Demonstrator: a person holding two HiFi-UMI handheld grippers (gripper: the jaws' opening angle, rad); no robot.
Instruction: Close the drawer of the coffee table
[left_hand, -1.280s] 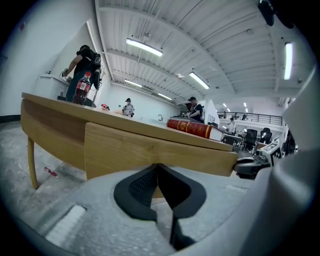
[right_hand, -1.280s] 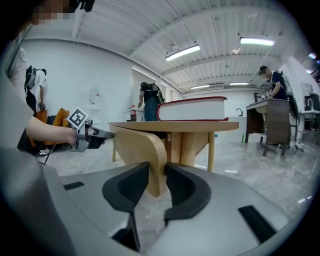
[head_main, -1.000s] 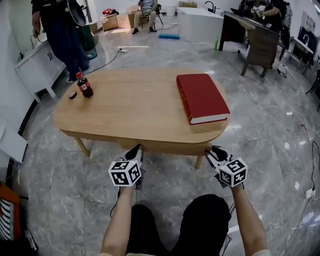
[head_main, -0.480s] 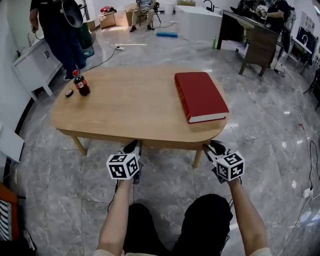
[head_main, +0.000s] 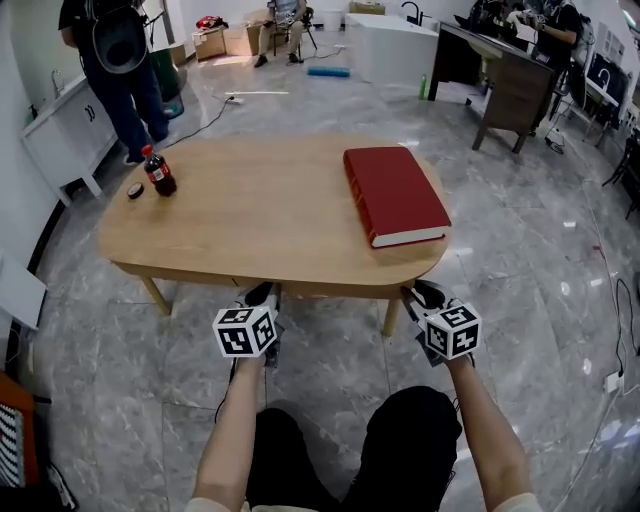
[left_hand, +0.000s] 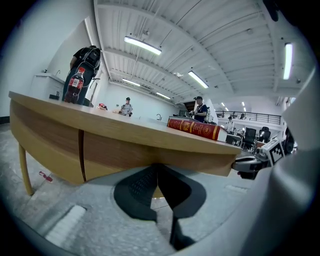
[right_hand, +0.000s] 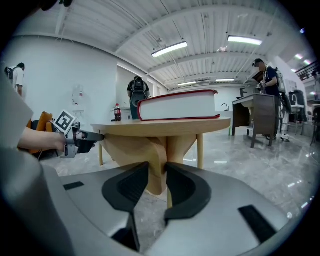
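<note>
The fingers (left_hand: 135, 190) of our left gripper (head_main: 266, 293) are closed tip to tip against the near edge of the oval, light wooden desk (head_main: 260, 215). The fingers (right_hand: 127, 187) of our right gripper (head_main: 412, 292) stand apart and clamp nothing, with the desk's apron showing in their gap. Since a second ago both grippers stay at that edge and the wooden drawer front (left_hand: 117, 147) stays flush under the top, so we judge the closing finished. We count one desk, one drawer, one thick red hardcover book (head_main: 395, 193), one dark cola bottle (head_main: 157, 172), one loose black cap (head_main: 134, 191) and two grippers.
</note>
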